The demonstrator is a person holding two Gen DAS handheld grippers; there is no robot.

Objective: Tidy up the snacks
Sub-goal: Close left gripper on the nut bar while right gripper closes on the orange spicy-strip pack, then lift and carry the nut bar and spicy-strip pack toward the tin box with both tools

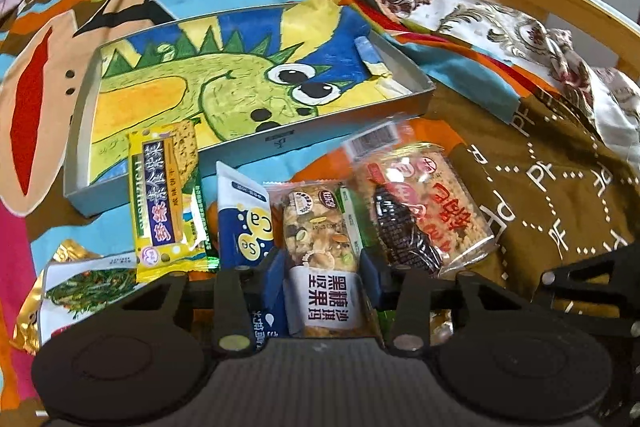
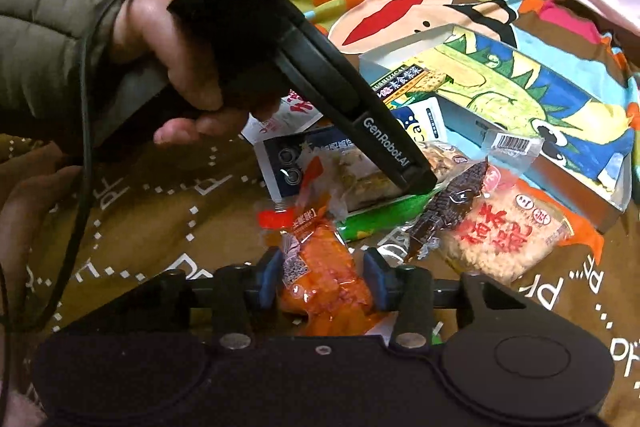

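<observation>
Left gripper [image 1: 320, 275]: jaws narrow, blue pads closed against both sides of a nut-and-grain bar [image 1: 320, 239] in a clear wrapper with a white label. Bar lies lengthwise between the pads, in the middle of the snack row on the bedspread [image 1: 540, 195].

Right gripper [image 2: 322, 277]: jaws narrow, pads pressed on an orange snack pouch [image 2: 320, 267] at the near edge of the pile.

Tray [image 1: 256, 143] with a green cartoon-dragon lining sits beyond the row. Yellow seaweed-snack packet [image 1: 166, 195] leans over the tray's near-left rim, half in, half out. Just right of it, a white-and-blue packet [image 1: 244, 215], touching the bar's left side. Right of the bar: a dark packet [image 1: 404, 231] lying on a puffed-rice cake packet [image 1: 440, 203] with red lettering. Near left: a gold-edged packet [image 1: 76, 291] with a greens picture.

Right wrist view: a hand [image 2: 168, 59] in an olive sleeve [image 2: 52, 39] holds the left gripper's handle.
</observation>
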